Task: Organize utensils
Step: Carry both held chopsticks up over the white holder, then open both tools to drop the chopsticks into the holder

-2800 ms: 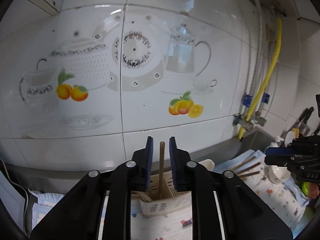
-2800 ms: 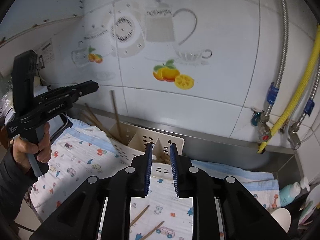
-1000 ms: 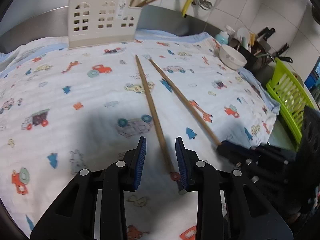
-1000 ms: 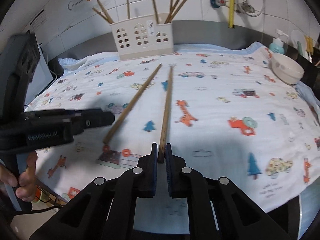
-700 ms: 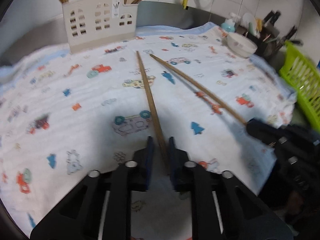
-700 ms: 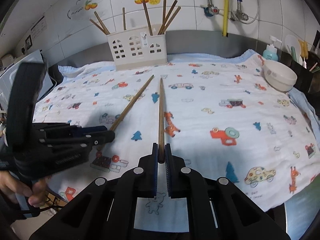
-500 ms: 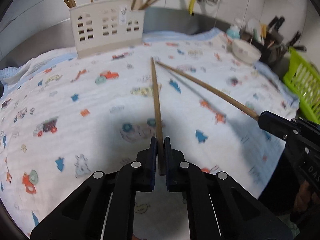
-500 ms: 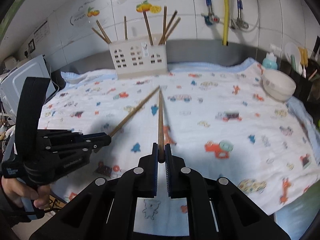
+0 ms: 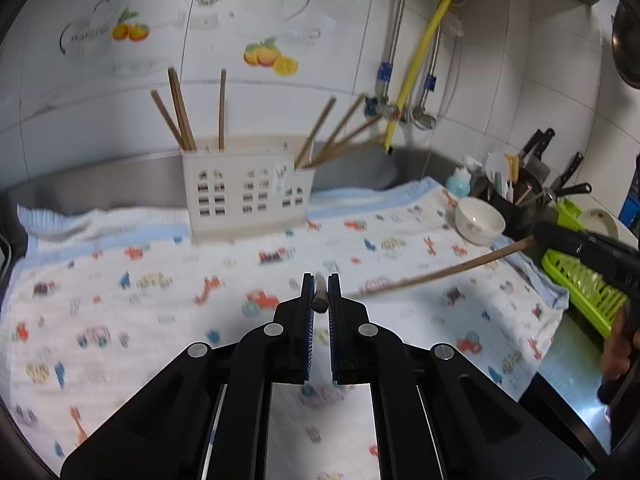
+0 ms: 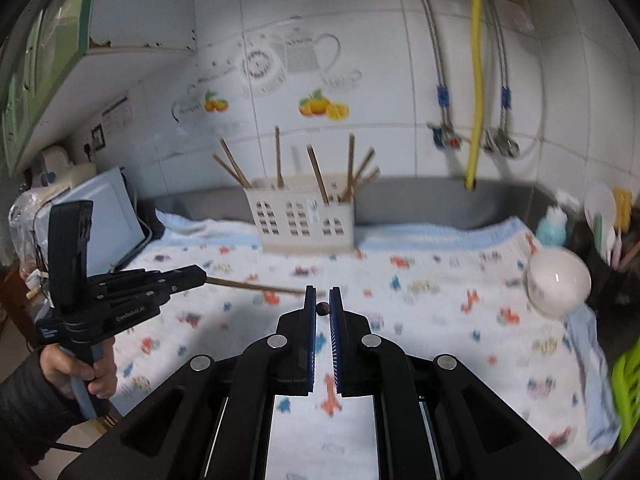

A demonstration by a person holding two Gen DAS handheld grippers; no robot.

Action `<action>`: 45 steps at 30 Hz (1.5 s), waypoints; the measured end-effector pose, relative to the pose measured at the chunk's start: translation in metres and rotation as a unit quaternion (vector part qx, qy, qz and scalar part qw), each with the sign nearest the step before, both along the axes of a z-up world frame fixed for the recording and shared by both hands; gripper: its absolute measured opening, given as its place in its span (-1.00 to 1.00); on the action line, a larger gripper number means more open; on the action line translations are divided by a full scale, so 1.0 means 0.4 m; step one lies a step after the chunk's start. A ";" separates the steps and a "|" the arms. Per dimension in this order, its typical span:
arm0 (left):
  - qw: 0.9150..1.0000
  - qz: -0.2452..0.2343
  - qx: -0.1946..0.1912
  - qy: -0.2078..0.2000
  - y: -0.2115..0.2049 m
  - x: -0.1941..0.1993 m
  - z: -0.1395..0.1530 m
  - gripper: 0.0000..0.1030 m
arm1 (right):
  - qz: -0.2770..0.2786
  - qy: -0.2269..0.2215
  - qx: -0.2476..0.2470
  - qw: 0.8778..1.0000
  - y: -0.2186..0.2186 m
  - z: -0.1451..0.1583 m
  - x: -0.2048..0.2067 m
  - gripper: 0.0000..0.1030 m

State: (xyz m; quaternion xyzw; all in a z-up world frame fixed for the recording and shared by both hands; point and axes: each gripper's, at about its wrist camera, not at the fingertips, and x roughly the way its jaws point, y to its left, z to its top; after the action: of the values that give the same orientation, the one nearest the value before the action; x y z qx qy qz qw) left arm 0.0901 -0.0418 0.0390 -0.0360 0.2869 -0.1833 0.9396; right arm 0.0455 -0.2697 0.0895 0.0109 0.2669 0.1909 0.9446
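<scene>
1. Our left gripper (image 9: 319, 294) is clamped on one wooden chopstick (image 9: 320, 300); in the left wrist view we see it almost end-on, only the butt showing between the blue pads
2. Same left gripper (image 10: 200, 274) shows in the right wrist view at the left, held in a hand (image 10: 76, 372); its chopstick (image 10: 256, 287) sticks out roughly level, lifted clear of the cloth
3. Our right gripper (image 10: 323, 304) is clamped on the second chopstick (image 10: 322, 309), again seen end-on as a dark round tip between the pads
4. From the left wrist view, the right gripper (image 9: 540, 236) comes in from the right edge, and its chopstick (image 9: 440, 272) runs leftward and slightly down, in the air above the cloth
5. The two chopstick tips point toward each other near the middle of the scene; we cannot tell whether they touch
6. White chopstick holder (image 9: 246, 194) stands upright at the back of the printed cloth (image 9: 140, 300), against the steel backsplash; several chopsticks stand in it, some leaning left, some fanned right
7. Same holder (image 10: 304, 216) sits straight ahead of the right gripper, well apart from it
8. White bowl (image 9: 479, 221) sits on the right end of the cloth, with a green rack (image 9: 580, 284) beyond the cloth edge
9. Both views are motion-blurred, so fine detail on the cloth is unreadable
</scene>
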 end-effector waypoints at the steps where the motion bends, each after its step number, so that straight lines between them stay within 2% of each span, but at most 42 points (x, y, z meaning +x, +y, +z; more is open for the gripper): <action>1: 1.000 -0.002 0.000 -0.002 0.003 0.012 0.008 -0.90 | 0.003 -0.002 -0.002 1.000 0.004 0.014 0.010 -0.87; 5: 1.000 -0.005 -0.004 -0.002 0.016 0.051 0.037 -0.90 | 0.017 -0.014 -0.006 1.000 0.011 0.079 0.068 -0.87; 9: 1.000 -0.006 0.013 -0.013 0.017 0.095 0.081 -0.90 | 0.025 -0.024 -0.009 0.999 0.025 0.139 0.141 -0.87; 14: 1.000 -0.003 0.016 -0.016 0.027 0.161 0.130 -0.91 | 0.025 -0.045 -0.006 0.999 0.041 0.206 0.227 -0.87; 19: 0.999 0.004 0.018 -0.040 0.039 0.219 0.207 -0.91 | 0.021 -0.077 -0.002 0.997 0.065 0.277 0.303 -0.87; 23: 0.997 0.012 0.018 -0.071 0.047 0.256 0.286 -0.91 | 0.011 -0.089 -0.008 0.996 0.083 0.307 0.373 -0.87; 28: 0.993 0.025 0.013 -0.112 0.059 0.302 0.383 -0.91 | 0.009 -0.089 -0.021 0.996 0.106 0.306 0.453 -0.87; 34: 0.983 0.066 0.026 -0.167 0.072 0.361 0.467 -0.91 | 0.011 -0.071 -0.025 0.997 0.118 0.276 0.526 -0.87; 39: 0.977 0.091 0.056 -0.186 0.067 0.410 0.460 -0.91 | 0.020 -0.047 -0.024 0.998 0.128 0.230 0.571 -0.87; 45: 0.986 0.089 0.040 -0.132 0.088 0.476 0.391 -0.91 | 0.029 -0.023 -0.033 0.999 0.145 0.191 0.601 -0.87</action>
State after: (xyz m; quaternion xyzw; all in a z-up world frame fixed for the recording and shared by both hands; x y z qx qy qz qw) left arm 0.2805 -0.0067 0.1953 0.0009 0.1630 -0.0908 0.9824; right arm 0.2859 -0.2119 0.1659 -0.0322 0.2511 0.2095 0.9445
